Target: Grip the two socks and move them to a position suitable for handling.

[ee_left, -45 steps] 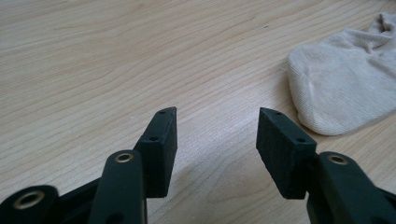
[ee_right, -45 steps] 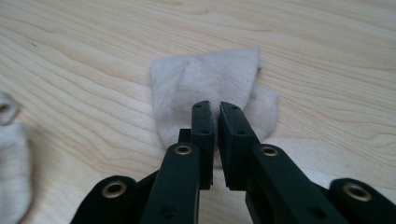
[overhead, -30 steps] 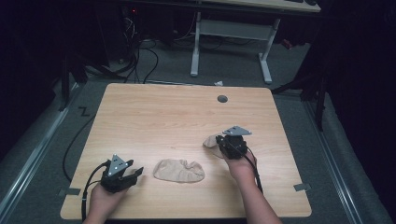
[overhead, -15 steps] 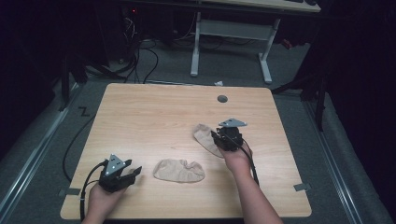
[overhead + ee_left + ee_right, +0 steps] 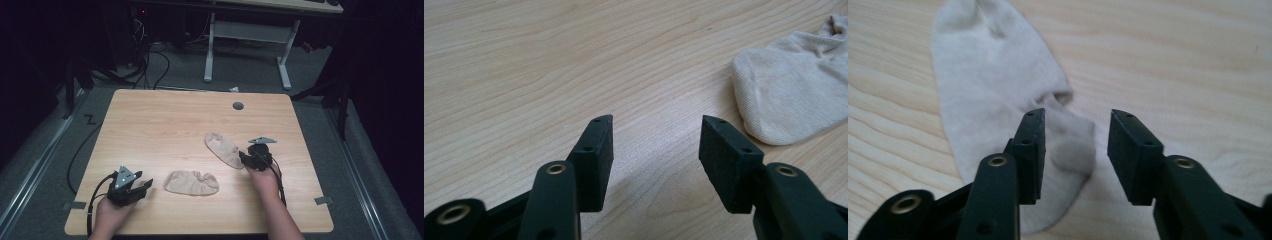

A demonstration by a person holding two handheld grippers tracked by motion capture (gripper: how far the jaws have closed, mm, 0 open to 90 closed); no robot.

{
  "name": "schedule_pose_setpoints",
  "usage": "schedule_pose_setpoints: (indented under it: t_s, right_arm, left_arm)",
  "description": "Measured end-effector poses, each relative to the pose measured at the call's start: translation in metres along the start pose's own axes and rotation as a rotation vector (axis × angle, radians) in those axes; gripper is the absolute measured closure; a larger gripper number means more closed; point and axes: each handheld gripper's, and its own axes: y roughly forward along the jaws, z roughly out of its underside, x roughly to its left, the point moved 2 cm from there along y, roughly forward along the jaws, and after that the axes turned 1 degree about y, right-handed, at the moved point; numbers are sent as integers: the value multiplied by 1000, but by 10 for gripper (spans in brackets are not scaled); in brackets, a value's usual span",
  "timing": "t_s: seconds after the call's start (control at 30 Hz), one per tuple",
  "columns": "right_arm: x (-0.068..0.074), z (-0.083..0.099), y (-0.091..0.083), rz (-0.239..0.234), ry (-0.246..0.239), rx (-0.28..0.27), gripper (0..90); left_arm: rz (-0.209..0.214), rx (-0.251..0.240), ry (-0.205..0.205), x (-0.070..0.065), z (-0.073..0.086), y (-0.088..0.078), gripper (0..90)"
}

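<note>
Two beige socks lie on the wooden table. One sock is bunched near the front middle; its end shows to the right of my left gripper's jaws. My left gripper rests low at the front left, open with nothing between its jaws. The other sock lies stretched flat, slanting away to the far left. My right gripper is at that sock's near end, open. The sock passes under the left jaw and into the gap.
A grey round grommet sits near the table's far edge. Beyond the table stand the white legs of another desk, with cables on the dark floor. Bare wood spreads across the table's left and far parts.
The right-hand sock was bunched at my right gripper a second ago; it now lies spread out toward the far left. The right gripper has drawn back slightly. The left gripper stayed put.
</note>
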Motion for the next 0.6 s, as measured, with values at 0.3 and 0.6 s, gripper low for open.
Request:
schedule_pose_setpoints:
  t_s: [0.3, 0.6]
  right_arm:
    - [1, 6, 10, -5, -7, 38, 547]
    - [5, 6, 9, -7, -45, 46, 672]
  left_arm:
    - [-1, -4, 2, 0, 0, -1, 480]
    - [-5, 4, 23, -2, 0, 0, 476]
